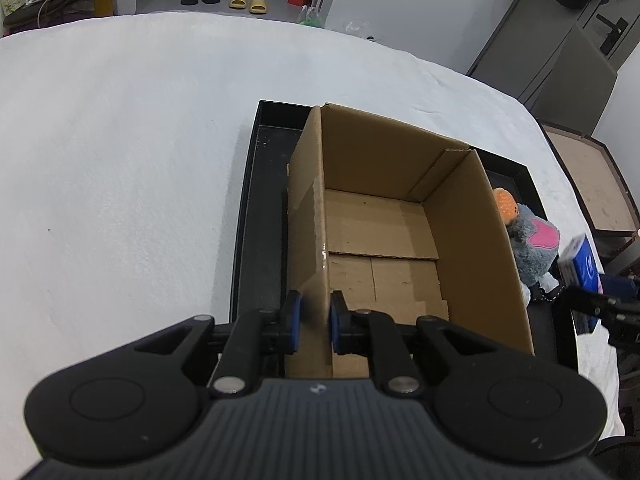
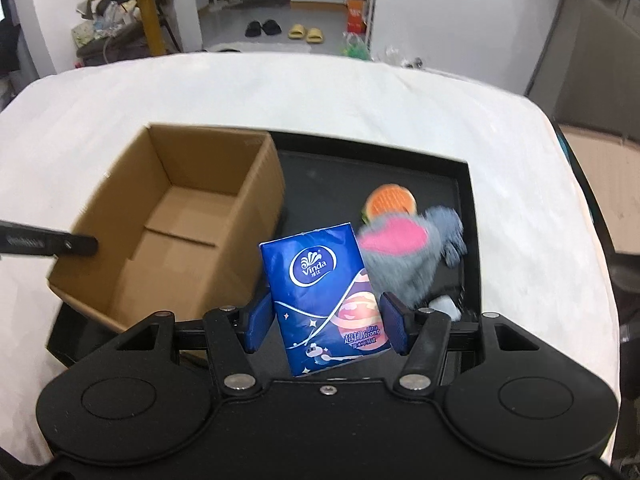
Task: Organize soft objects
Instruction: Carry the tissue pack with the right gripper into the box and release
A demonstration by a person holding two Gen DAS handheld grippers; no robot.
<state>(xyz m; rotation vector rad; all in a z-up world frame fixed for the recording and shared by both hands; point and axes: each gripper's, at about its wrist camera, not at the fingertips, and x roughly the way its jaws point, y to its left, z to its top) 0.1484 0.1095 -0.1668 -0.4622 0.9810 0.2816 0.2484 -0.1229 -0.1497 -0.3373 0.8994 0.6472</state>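
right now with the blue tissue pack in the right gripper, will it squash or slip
The blue plastic-wrapped tissue pack probably gives a little: the right gripper pinches its sides, yet it keeps its flat rectangular shape. Its glossy wrapper looks slick, so it might slide. It sits tilted between the pads, so it could pivot further.

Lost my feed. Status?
Left gripper clamped on cardboard box wall. Right gripper holding tissue pack. Box empty, path clear.
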